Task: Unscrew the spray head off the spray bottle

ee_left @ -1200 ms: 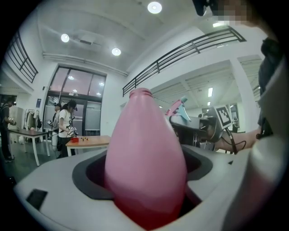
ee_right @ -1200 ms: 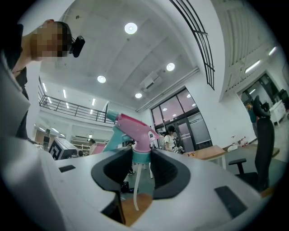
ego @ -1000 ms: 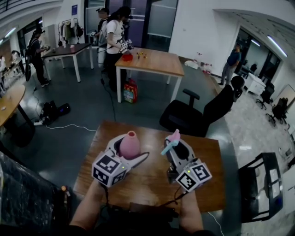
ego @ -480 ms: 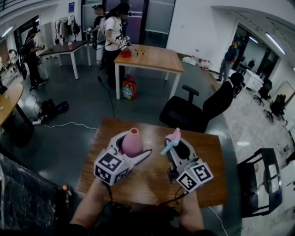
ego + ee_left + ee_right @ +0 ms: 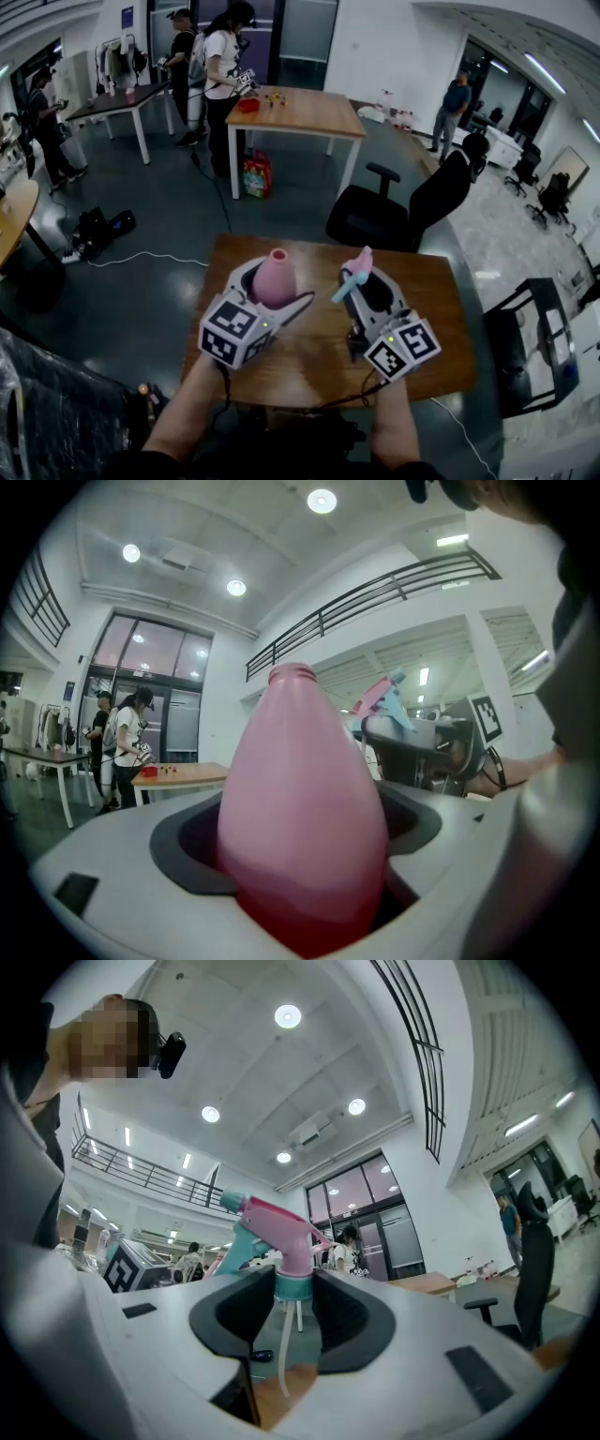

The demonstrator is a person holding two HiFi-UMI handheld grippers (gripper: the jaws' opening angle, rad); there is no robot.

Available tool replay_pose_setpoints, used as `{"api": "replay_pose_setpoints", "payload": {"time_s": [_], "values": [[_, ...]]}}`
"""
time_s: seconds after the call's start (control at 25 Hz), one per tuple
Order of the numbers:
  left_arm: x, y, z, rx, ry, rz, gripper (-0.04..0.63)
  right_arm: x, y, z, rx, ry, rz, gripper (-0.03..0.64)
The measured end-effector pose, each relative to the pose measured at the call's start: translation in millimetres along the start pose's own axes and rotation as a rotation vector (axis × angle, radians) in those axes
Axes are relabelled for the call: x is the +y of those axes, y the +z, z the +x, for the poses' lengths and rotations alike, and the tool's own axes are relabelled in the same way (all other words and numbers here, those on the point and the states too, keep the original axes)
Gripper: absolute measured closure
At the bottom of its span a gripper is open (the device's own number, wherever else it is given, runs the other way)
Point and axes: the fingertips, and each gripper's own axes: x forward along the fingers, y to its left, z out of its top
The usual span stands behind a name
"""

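My left gripper (image 5: 274, 283) (image 5: 305, 855) is shut on the pink spray bottle (image 5: 274, 278) (image 5: 302, 808), which stands upright with its neck bare and open at the top. My right gripper (image 5: 364, 281) (image 5: 292, 1283) is shut on the teal collar of the pink and teal spray head (image 5: 353, 273) (image 5: 277, 1237). The head is separate from the bottle, and its thin dip tube (image 5: 285, 1349) hangs free below the jaws. Both are held above the wooden table (image 5: 441, 319), the head a short way right of the bottle.
A black office chair (image 5: 403, 217) stands just beyond the table's far edge. Farther off stands a second wooden table (image 5: 300, 111) with people beside it. Cables and a bag lie on the floor at the left.
Both grippers have drifted a little away from me and to the right over the table, keeping their grips. The bottle and the spray head stay apart.
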Motion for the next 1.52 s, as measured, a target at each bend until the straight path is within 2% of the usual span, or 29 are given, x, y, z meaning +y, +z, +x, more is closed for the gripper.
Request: {"api": "replay_pose_setpoints", "payload": {"time_s": [0.48, 0.92, 1.52], "values": [[-40.9, 9.1, -17.0, -0.026, 0.007, -0.009, 0.155, 12.7, 18.9, -32.1, -0.011, 0.023, -0.001, 0.482], [-88.0, 4.2, -23.5, 0.01, 0.02, 0.017, 0.155, 19.7, 22.6, -77.3, -0.033, 0.051, 0.028, 0.482], [-117.8, 3.1, -31.6, 0.02, 0.039, 0.037, 0.155, 22.9, 26.9, -104.5, -0.055, 0.067, 0.03, 0.484]]}}
